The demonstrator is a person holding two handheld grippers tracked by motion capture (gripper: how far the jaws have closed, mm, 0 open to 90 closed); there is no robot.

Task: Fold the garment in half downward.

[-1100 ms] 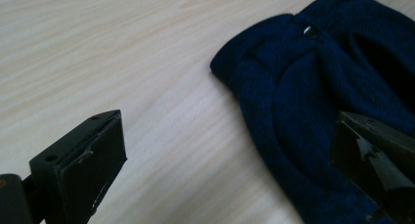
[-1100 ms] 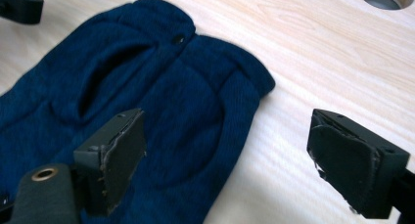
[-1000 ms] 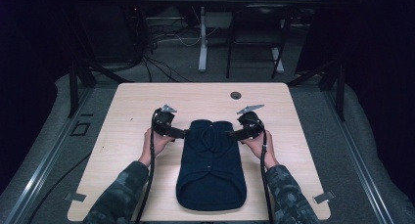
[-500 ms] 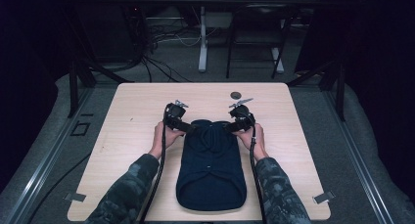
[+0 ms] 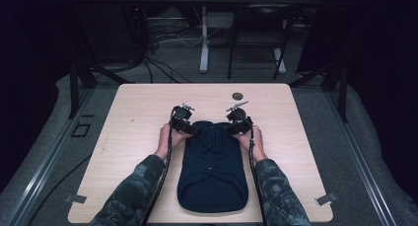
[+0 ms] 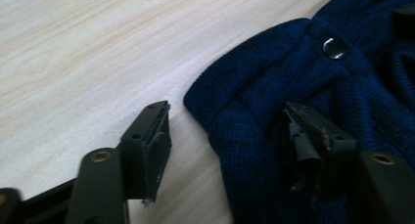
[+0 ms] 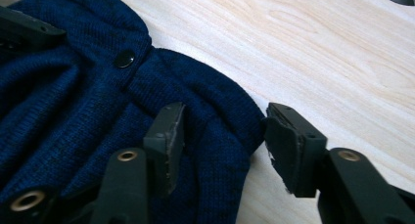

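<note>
**Insp. A:** Surroundings, pls. Anything in the way?

**Insp. B:** Light wood table (image 5: 148, 112). One small dark round disc (image 5: 237, 95) upper centre of the high view, near the far edge, well apart from the work. Nothing else on top. Beyond the far edge: floor cables (image 5: 162, 43) and a table leg (image 5: 203, 38), off the work area.

**A:** The item, where and which way?

**B:** Navy knitted garment (image 5: 213, 171) w/ snap buttons, lying flat, centre to lower centre of the high view. Long axis runs top-to-bottom in frame; rounded end at the near table edge, gathered end pointing to the far edge. A snap (image 6: 335, 48) sits upper right in the left gripper view.

**A:** Grippers?

**B:** Left gripper (image 5: 183, 121) at the garment's upper left corner, right gripper (image 5: 238, 120) at its upper right. Both sets of jaws have just been closing. Left gripper view: one jaw on bare wood just beside the knit edge, the other over the fabric, fold between them, gap remains. Right gripper view: same, knit edge between spread jaws; outer jaw looks to be at the edge, can't tell if it presses.

**A:** Room to move?

**B:** Wide bare wood left and right of the garment, and ahead toward the far edge. Near end is close to the table rim, little margin there.
</note>
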